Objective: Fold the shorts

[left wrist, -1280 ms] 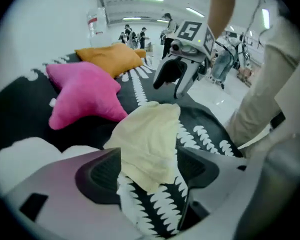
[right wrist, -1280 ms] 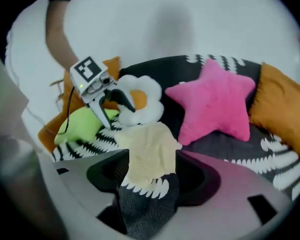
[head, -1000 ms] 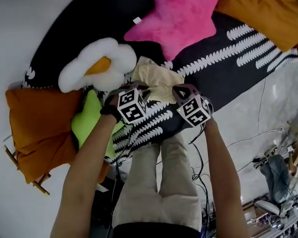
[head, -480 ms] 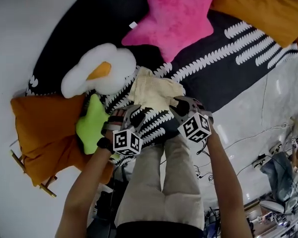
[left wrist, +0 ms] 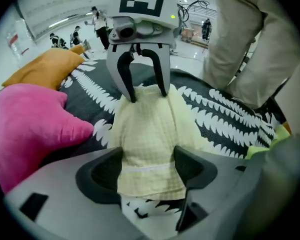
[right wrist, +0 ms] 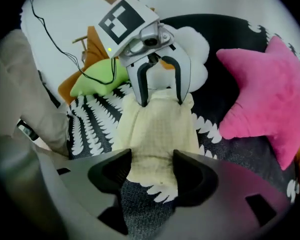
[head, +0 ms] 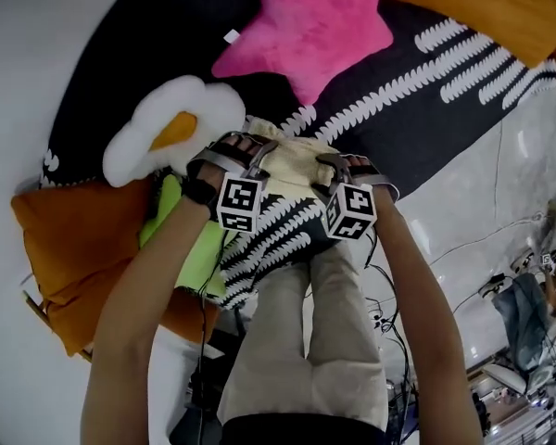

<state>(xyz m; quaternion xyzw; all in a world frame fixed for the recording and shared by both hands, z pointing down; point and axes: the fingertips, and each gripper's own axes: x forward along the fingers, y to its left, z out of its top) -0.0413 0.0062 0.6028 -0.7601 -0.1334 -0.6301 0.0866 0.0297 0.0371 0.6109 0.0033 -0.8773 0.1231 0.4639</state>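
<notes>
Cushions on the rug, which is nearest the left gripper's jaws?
The white flower cushion with the orange centre; it lies beside the left gripper, unlike the pink star.

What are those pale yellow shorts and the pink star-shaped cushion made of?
Pale yellow shorts: thin woven fabric, probably cotton; a faint check weave shows, matte, with soft creases. Pink star-shaped cushion: plush, likely synthetic fleece; its surface shows a fuzzy nap.

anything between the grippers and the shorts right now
Nothing visible. The left gripper and right gripper sit at opposite ends of the shorts, each with an end of the cloth lying between its jaws, which have just been opening. The pink star cushion lies off to the side.
</notes>
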